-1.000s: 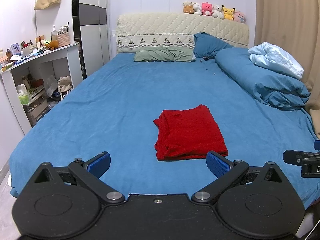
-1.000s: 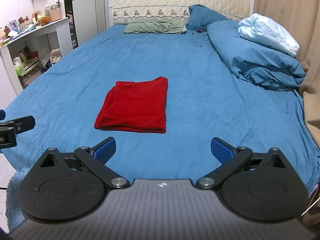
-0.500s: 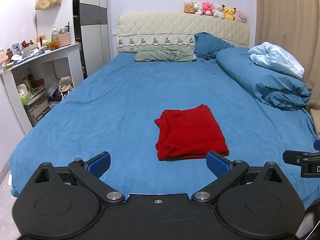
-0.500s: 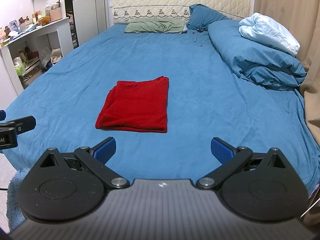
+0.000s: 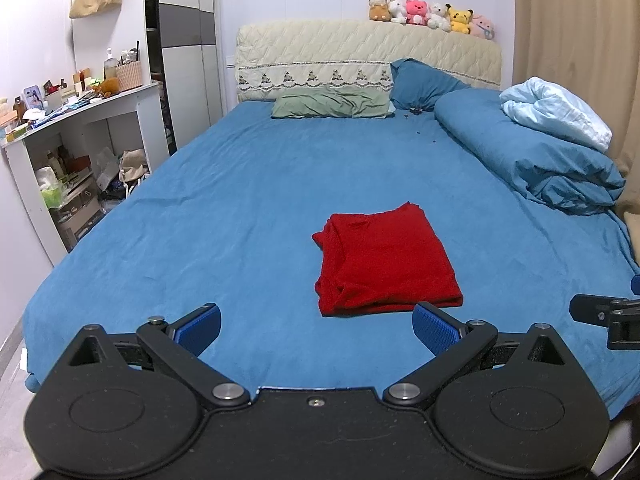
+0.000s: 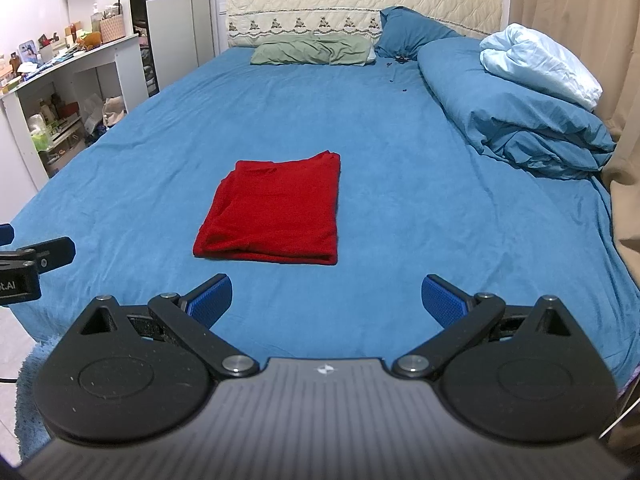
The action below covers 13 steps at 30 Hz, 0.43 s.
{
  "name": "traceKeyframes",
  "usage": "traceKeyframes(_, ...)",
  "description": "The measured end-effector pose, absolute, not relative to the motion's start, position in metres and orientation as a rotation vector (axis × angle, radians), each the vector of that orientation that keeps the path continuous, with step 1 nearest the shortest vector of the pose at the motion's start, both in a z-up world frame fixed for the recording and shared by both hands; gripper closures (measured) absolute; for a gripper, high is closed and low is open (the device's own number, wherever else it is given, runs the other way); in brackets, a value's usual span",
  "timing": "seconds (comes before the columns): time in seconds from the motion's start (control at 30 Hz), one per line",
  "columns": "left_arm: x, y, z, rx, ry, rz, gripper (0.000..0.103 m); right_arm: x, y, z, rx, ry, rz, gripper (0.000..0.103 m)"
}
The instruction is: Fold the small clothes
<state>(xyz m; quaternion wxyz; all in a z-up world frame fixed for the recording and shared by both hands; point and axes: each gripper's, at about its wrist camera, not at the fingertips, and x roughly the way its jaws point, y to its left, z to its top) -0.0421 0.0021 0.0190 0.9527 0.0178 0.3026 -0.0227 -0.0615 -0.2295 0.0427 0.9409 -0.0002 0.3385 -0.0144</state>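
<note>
A red garment [image 5: 386, 262] lies folded into a flat rectangle on the blue bedsheet [image 5: 240, 200]; it also shows in the right wrist view [image 6: 274, 212]. My left gripper [image 5: 316, 326] is open and empty, held back from the garment's near edge over the foot of the bed. My right gripper [image 6: 326, 300] is open and empty, also back from the garment and to its right. Each gripper's body shows at the edge of the other's view.
A rolled blue duvet [image 5: 532, 160] with a pale blue blanket [image 5: 556, 114] lies along the bed's right side. A green pillow [image 5: 332, 104] and a blue pillow [image 5: 424, 84] sit at the headboard. A white cluttered desk [image 5: 80, 140] stands on the left. Curtains [image 5: 580, 40] hang on the right.
None of note: both grippers stay open and nearly still, and the folded red garment has not moved.
</note>
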Motion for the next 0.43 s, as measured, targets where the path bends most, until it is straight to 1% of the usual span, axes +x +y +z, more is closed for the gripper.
traceKeyframes(0.43,-0.0390,0.0037,0.0149,0.004,0.606,-0.069,0.000,-0.0592,-0.2257,0.0408,0.007,0.698,-0.023,0.000)
